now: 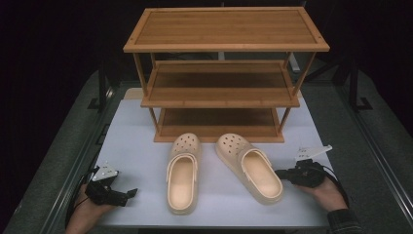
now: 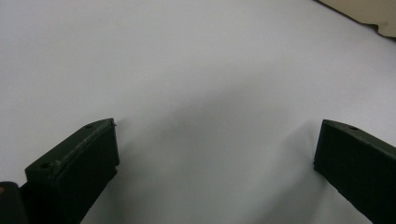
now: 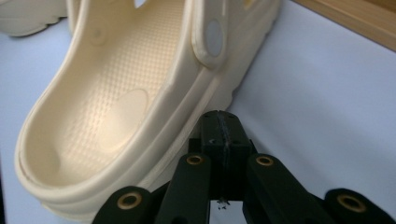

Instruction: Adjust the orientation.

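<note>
Two cream clogs lie on the white table, toes toward the shelf: the left clog (image 1: 182, 171) and the right clog (image 1: 251, 167). My right gripper (image 1: 278, 173) is shut with nothing between its jaws, its tip right beside the outer side wall of the right clog (image 3: 121, 107); in the right gripper view the closed jaws (image 3: 220, 122) sit at the clog's rim, and contact cannot be told. My left gripper (image 1: 130, 193) rests low over the table at the front left, open and empty, its fingers (image 2: 79, 163) wide apart over bare white surface.
A three-tier wooden shoe rack (image 1: 224, 29) stands at the back of the table (image 1: 136, 131), its lowest shelf (image 1: 219, 124) just behind the clogs. Dark floor and stand legs surround the table. A corner of the left clog (image 2: 369, 11) peeks in at the top right of the left gripper view.
</note>
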The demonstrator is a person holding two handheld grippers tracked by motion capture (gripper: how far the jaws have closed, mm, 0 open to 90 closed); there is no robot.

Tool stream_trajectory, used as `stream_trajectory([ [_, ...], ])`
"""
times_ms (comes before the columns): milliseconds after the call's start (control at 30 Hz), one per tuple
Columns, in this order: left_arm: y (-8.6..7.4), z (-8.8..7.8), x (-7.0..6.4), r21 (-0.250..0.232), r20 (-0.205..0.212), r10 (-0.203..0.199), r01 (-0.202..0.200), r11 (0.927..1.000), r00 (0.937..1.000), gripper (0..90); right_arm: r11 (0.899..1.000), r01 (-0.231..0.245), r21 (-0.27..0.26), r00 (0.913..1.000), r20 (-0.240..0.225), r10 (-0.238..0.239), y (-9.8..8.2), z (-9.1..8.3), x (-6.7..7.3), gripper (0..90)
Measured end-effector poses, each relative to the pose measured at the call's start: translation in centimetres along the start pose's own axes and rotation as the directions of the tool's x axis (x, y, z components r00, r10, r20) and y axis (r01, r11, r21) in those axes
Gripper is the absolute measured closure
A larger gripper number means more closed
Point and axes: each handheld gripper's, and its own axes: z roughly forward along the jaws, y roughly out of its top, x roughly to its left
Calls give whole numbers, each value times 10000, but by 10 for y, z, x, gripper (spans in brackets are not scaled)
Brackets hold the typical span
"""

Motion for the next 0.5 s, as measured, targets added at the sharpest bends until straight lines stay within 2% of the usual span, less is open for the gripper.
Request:
stream_trajectory([
  [267,0,0,0,2,1,-2,2,10000,10000,0,9989,461,95,9983,-361,-457,3,7,18,898],
  [433,0,0,0,16,2,12,-12,10000,10000,0,9973,740,10,9942,-784,-737,11,16,30,898],
  [500,0,0,0,5,3,6,-6,10000,10000,0,9963,860,54,9930,-814,-853,13,18,33,898],
])
